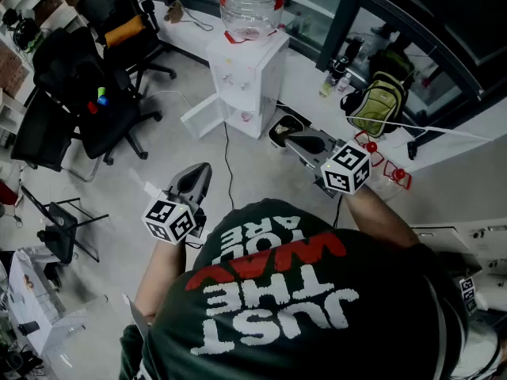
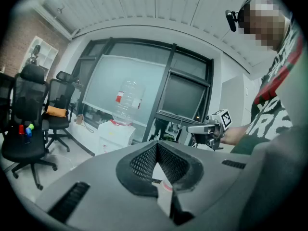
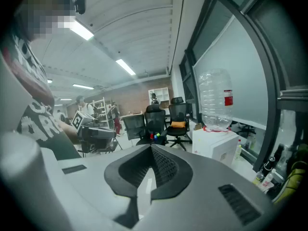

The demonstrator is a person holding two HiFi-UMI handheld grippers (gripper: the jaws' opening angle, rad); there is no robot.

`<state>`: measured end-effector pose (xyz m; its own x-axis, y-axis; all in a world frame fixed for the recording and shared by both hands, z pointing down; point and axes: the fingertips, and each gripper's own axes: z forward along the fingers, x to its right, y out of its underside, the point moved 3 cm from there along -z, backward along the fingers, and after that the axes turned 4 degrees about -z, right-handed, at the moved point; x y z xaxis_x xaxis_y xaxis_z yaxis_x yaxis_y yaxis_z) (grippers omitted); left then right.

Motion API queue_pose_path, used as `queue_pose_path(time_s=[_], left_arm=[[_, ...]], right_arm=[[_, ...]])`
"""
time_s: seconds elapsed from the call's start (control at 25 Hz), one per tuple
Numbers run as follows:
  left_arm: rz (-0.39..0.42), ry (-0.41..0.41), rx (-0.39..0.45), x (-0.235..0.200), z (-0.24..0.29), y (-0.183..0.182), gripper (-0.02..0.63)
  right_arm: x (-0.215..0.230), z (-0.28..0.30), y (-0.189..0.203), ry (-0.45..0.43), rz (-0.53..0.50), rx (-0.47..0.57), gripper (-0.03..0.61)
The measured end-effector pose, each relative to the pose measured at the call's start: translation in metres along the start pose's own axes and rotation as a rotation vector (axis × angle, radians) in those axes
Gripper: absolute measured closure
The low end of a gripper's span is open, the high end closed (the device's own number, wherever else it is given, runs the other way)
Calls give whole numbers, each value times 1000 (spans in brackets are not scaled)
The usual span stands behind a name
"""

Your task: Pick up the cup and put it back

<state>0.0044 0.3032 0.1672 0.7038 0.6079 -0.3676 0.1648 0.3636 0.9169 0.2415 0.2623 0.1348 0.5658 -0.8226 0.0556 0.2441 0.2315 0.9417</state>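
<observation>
Office floor (image 1: 158, 172) holds a water dispenser (image 1: 247, 85) and black chairs (image 1: 87, 93); left tongs (image 2: 157, 146) and right tongs (image 3: 151, 149) both closed, empty.

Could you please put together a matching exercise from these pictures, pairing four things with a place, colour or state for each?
Things:
1. water jug
2. backpack
3. chair cushion
4. right gripper

Descriptions:
A. orange
B. shut, with nothing between its jaws
C. standing on top of the white dispenser
D. yellow-green

Right pairs: 1-C, 2-D, 3-A, 4-B.
</observation>
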Motion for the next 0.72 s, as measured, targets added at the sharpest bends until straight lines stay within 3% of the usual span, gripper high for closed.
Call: queue_pose_path(time_s=[0.72], left_arm=[[2, -5, -16, 17, 28, -4, 606]], right_arm=[[23, -16, -6, -28, 23, 32, 545]])
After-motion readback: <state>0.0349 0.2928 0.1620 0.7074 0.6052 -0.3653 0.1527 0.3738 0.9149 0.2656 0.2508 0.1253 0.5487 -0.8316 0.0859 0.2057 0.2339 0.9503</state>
